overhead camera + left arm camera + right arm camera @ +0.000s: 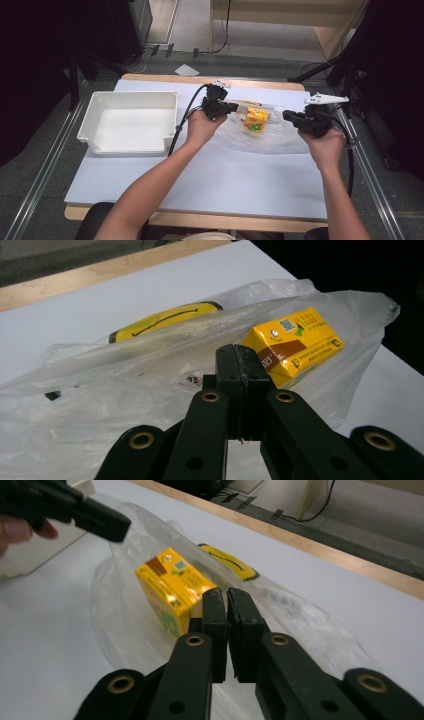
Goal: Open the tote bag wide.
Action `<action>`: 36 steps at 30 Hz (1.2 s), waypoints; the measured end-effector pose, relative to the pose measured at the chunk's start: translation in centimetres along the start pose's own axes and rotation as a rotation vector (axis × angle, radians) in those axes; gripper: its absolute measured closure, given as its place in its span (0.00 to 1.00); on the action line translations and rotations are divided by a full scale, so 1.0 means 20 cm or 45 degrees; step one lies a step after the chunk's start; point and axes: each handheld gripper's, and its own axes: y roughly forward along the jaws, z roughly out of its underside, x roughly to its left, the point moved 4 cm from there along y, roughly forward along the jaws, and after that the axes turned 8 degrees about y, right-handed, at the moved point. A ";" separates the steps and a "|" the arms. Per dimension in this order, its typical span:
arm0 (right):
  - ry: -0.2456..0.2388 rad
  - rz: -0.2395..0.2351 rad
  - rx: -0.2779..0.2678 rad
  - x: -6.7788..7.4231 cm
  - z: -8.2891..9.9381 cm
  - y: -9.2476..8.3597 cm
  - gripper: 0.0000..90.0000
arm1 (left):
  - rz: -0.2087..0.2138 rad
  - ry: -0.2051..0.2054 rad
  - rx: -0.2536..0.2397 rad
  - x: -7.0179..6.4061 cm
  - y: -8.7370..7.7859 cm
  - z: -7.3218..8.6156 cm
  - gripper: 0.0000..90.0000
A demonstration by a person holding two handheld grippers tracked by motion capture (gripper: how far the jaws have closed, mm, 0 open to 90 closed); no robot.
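Observation:
A clear plastic bag (pixel 265 141) (pixel 90 410) (pixel 310 625) lies on the white table and holds a yellow drink carton (pixel 256 121) (pixel 295 340) (pixel 167 585). A flat yellow item with a black line (pixel 244 103) (pixel 165 320) (pixel 227 561) lies at the bag's far side. My left gripper (pixel 234 106) (pixel 240 357) (pixel 102 524) is at the bag's left edge, jaws pressed together with the film pinched at their tip. My right gripper (pixel 286 116) (pixel 227 602) is at the bag's right edge, its jaws shut on the film too. The bag stretches between them.
A white plastic bin (pixel 130 122) stands on the table's left part, its rim near the left hand. The wooden far table edge (pixel 210 80) runs behind the bag. Bare white tabletop (pixel 225 175) lies in front of the bag.

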 end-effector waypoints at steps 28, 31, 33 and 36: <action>0.015 0.031 0.222 -0.19 0.09 0.57 1.00 | -0.029 -0.120 0.129 0.04 0.30 0.24 1.00; 0.026 0.031 0.236 -0.20 0.11 0.62 1.00 | -0.021 -0.116 0.127 0.03 0.30 0.26 0.99; 0.036 0.022 0.234 -0.20 0.12 0.64 1.00 | -0.012 -0.114 0.126 0.02 0.30 0.28 0.99; 0.051 -0.005 0.233 -0.19 0.14 0.67 1.00 | -0.007 -0.104 0.128 0.00 0.30 0.30 0.99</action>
